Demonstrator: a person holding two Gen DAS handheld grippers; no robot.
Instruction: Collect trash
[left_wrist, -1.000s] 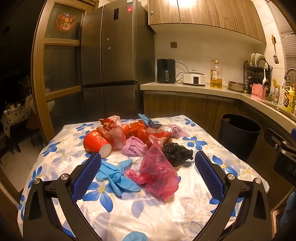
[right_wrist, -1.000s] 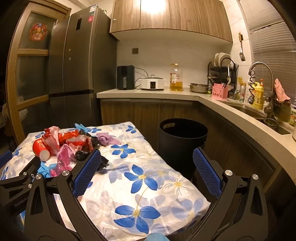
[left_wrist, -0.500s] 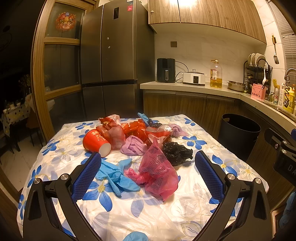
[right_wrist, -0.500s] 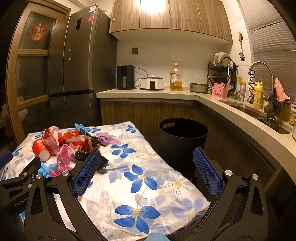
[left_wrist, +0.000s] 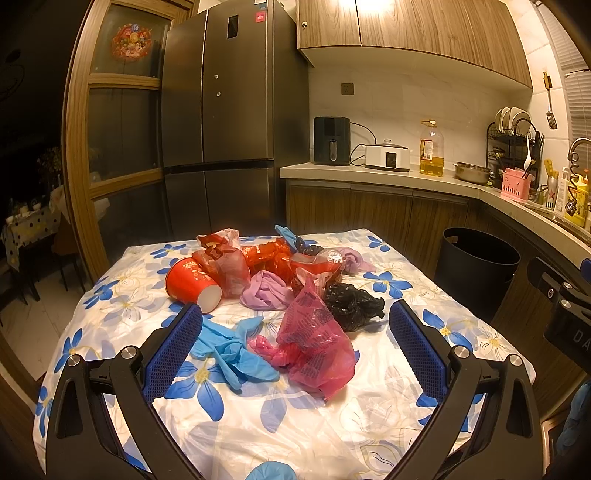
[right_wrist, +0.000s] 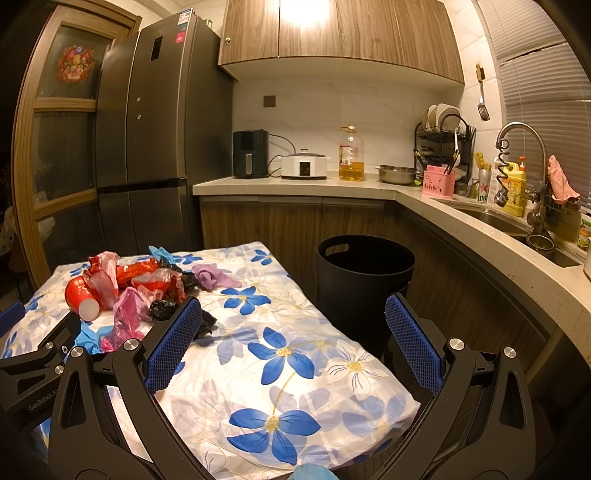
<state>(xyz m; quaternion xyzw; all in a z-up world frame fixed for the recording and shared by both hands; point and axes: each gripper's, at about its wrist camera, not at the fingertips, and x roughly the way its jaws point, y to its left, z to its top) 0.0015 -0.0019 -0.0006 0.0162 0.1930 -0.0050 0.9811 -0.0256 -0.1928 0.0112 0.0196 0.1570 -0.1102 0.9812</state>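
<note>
A heap of trash lies on the flowered tablecloth (left_wrist: 399, 413): a red paper cup (left_wrist: 190, 282) on its side, a blue glove (left_wrist: 229, 347), a pink plastic bag (left_wrist: 314, 343), a black bag (left_wrist: 352, 301), a purple glove (left_wrist: 264, 291) and red wrappers (left_wrist: 269, 256). My left gripper (left_wrist: 293, 349) is open and empty, above the near side of the heap. My right gripper (right_wrist: 293, 345) is open and empty over the table's right part, with the heap (right_wrist: 129, 284) to its left. A black trash bin (right_wrist: 364, 275) stands on the floor right of the table.
A fridge (left_wrist: 225, 122) stands behind the table. The counter (right_wrist: 303, 184) carries an air fryer, a cooker, an oil bottle and a dish rack. A sink with tap (right_wrist: 517, 155) is at the right. The bin also shows in the left wrist view (left_wrist: 476, 267).
The left view has shifted very slightly; the trash appears a touch higher. Both grippers stay open and nothing has been picked up.
</note>
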